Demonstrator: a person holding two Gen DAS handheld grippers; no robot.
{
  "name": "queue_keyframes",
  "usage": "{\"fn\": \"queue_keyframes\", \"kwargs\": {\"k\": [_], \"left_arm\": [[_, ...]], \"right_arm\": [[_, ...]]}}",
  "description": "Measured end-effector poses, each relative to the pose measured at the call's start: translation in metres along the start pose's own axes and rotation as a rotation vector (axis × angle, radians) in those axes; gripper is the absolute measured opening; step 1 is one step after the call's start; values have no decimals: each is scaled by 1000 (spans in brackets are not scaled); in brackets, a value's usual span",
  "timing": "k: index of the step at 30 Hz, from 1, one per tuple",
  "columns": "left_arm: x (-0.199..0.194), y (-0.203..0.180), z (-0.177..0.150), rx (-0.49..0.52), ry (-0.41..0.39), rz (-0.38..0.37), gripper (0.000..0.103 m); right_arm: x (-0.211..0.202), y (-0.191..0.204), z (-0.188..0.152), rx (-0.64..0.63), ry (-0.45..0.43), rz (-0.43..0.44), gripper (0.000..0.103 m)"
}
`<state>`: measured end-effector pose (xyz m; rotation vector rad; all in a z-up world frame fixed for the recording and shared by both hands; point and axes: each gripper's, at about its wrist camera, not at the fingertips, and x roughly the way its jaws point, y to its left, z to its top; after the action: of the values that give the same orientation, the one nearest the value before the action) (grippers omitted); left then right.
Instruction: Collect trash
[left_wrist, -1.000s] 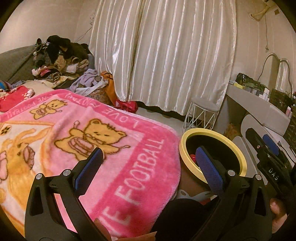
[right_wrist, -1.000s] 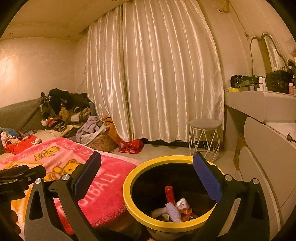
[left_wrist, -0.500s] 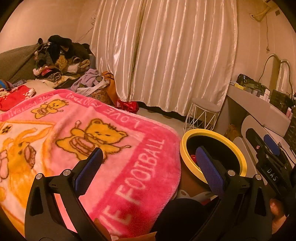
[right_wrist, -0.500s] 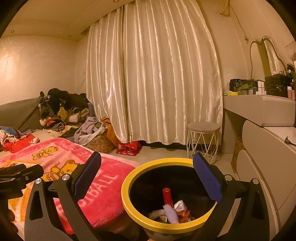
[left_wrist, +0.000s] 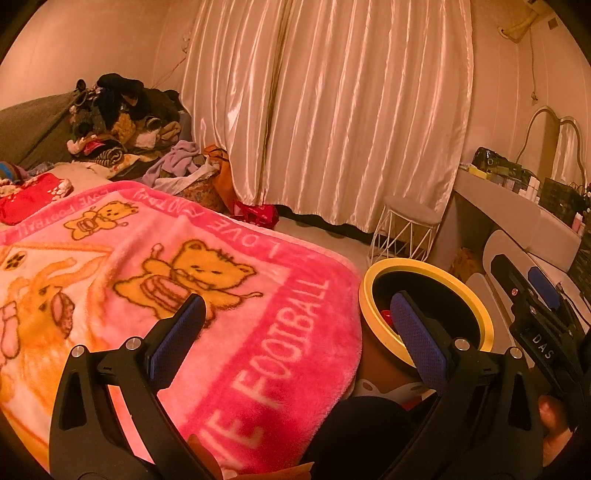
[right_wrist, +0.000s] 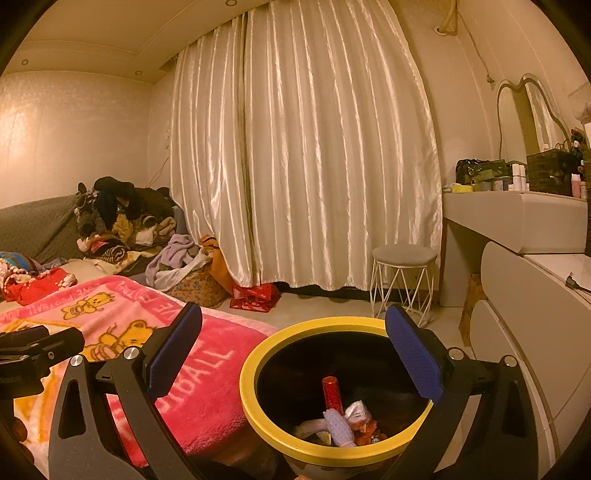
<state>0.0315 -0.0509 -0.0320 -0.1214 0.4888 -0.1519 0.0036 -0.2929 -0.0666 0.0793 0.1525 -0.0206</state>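
L gripper: jaws spread wide, nothing between the blue pads. It hangs over the near corner of the pink blanket; its R finger overlaps the bin rim at 3 o'clock in the L view.

R gripper: jaws spread wide, empty. It sits just above the bin, R pad over the rim at 2 o'clock, L pad over the blanket at 9 o'clock.

Bin: round, yellow rim, dark inside, touching the blanket edge. Trash inside, at the bottom: red tube upright-ish, white wrapper, pale knit item, small red/orange scraps; what they are can't be told, too small.

Mid: white wire stool w/ grey seat at 1 o'clock past the bin; red bag on the floor at 12 o'clock. Vanity w/ bottles at 3 o'clock.

Far: clothes pile at 10 o'clock; cream curtain shut across the back wall.
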Motion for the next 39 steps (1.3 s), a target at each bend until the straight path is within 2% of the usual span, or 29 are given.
{"fn": "queue_keyframes", "kwargs": {"k": [21,25,28,30,32,33,34,37,39], "left_arm": [[-1,2,3,-7,5,4,92],[-2,8,4,-23,15,11,92],[-1,26,2,-69,64,38,92],[-3,56,0,-114,97,111,92],[-11,90,-3,-168,100,169,92],[-18,115,-5,-210,108,218,92],[-27,146,-8,-261,117,288,92],[-63,238,-23,-394,117,539,92],[-92,301,-41,-456,117,746,92]], "right_arm": [[3,-5,0,1,6,-5,97],[7,-1,4,1,18,9,97],[12,14,15,6,28,61,97],[15,36,24,-16,31,117,97],[20,73,31,-63,37,220,97],[24,101,35,-92,55,299,97],[26,120,36,-111,78,359,97],[39,215,28,-223,211,608,97],[45,281,9,-303,328,758,97]]}}
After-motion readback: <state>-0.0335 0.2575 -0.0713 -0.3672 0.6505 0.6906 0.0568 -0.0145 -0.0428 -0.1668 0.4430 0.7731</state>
